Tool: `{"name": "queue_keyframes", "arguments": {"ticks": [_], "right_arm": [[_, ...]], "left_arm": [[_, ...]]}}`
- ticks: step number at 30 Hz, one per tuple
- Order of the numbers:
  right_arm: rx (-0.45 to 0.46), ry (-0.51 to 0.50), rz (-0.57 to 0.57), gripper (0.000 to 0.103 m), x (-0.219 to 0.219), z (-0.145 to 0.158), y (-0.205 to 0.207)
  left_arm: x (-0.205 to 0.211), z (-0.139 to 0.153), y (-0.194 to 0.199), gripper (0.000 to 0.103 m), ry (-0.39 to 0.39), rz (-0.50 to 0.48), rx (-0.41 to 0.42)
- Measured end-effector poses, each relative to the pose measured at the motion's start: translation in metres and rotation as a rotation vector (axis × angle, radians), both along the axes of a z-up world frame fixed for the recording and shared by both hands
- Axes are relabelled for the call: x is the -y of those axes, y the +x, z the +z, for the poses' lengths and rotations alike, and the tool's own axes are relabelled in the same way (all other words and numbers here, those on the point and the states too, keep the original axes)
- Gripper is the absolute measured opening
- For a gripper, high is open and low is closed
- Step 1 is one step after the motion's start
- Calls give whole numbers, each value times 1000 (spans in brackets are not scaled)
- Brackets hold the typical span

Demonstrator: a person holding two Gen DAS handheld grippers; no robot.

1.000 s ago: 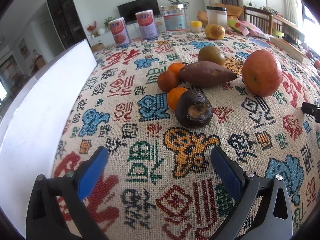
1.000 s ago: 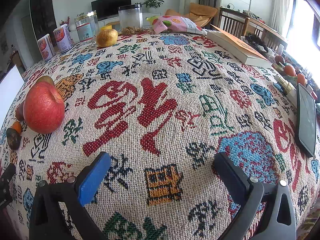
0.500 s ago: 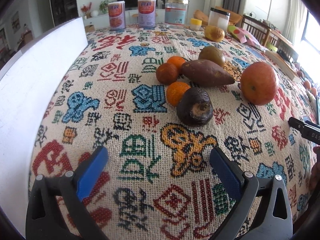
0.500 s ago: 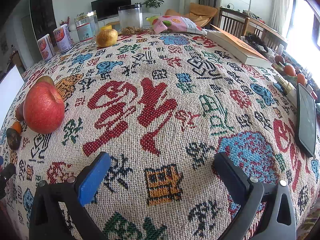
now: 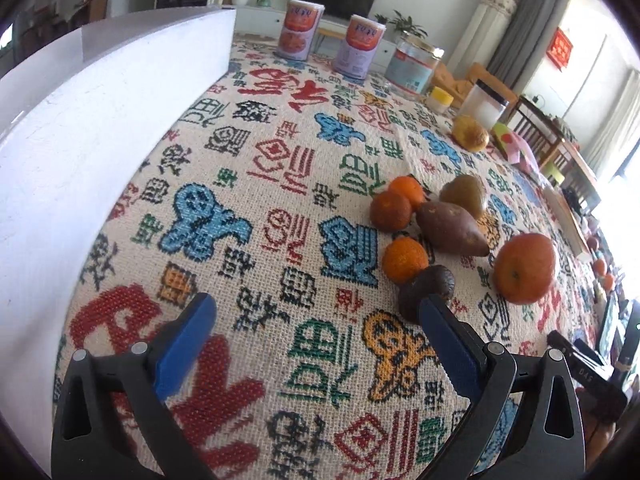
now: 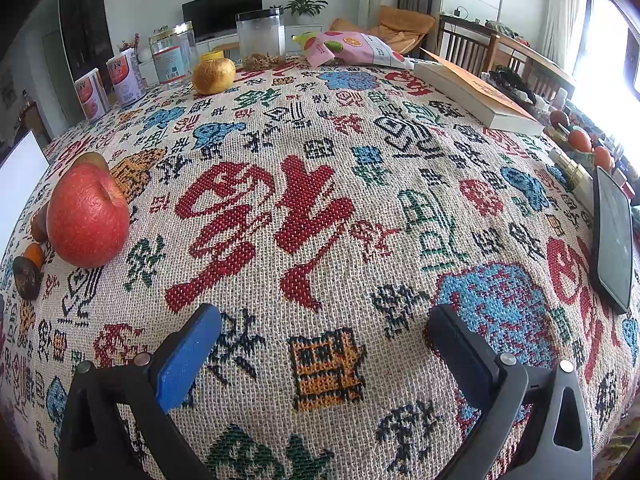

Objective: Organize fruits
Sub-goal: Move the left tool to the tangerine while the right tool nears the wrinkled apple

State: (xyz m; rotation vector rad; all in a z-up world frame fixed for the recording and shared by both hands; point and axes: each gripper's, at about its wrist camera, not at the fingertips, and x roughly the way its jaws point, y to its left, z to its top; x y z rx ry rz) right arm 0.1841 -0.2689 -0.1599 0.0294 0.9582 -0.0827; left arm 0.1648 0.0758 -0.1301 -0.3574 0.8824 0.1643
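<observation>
In the left wrist view a fruit cluster lies on the patterned tablecloth: a dark passion fruit (image 5: 428, 292), three small oranges (image 5: 404, 260), a sweet potato (image 5: 450, 227), a greenish-brown fruit (image 5: 464, 195) and a big red apple (image 5: 525, 268). My left gripper (image 5: 316, 312) is open and empty, its right finger just in front of the passion fruit. In the right wrist view the apple (image 6: 87, 216) sits far left; my right gripper (image 6: 324, 324) is open and empty over bare cloth. A yellow fruit (image 6: 213, 76) lies at the back.
A white box (image 5: 80, 128) stands along the left. Tins (image 5: 298, 30) and jars (image 6: 261, 38) line the far edge, with a snack bag (image 6: 352, 48), a book (image 6: 476, 96) and a phone (image 6: 612, 236) to the right.
My left gripper has swung left and tilted, so the fruit cluster now sits to the right of it. The right gripper has not moved.
</observation>
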Motion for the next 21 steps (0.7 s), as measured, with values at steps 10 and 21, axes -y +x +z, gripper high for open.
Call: {"name": "queue_keyframes", "arguments": {"ticks": [10,21], "right_arm": [[0,2,0,103,0,0,0],[0,2,0,103,0,0,0]], "left_arm": [[52,-9,19,101,259,-223,1],[46,-7,37,99,182,-303,-6]]}}
